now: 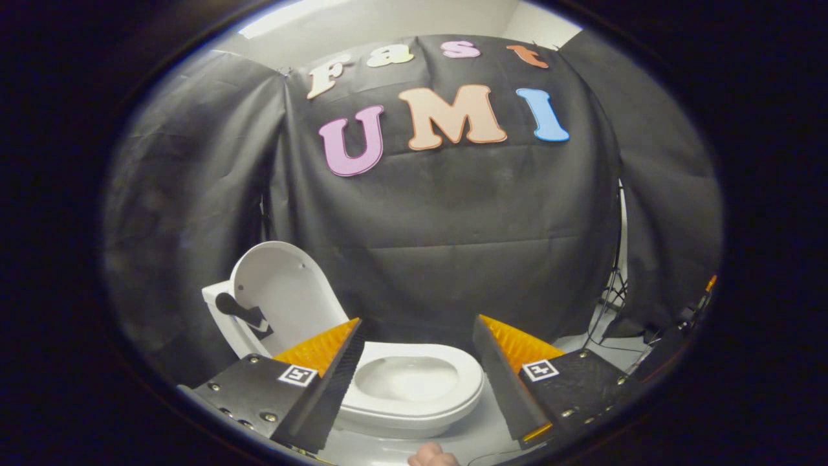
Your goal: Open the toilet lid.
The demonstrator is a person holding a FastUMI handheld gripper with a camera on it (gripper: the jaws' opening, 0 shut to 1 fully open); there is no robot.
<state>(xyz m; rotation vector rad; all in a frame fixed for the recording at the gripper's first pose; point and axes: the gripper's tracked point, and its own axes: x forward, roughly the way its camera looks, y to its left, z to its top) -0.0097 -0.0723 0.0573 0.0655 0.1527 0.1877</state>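
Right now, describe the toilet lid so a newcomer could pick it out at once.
Start at the white toilet in front of the black cloth wall; its open bowl lies beyond the open gripper, between the fingers. The lid is the white oval panel standing upright behind the bowl, past the left finger. Unlike the flat seat ring, it stands raised and carries a dark handle on its face.

We saw the white oval toilet bowl [414, 388] just ahead of the spread fingers of the black-and-orange gripper [417, 372], nothing between them. Its white plastic lid [284, 291] stood raised behind-left, against the white cistern [220, 310].
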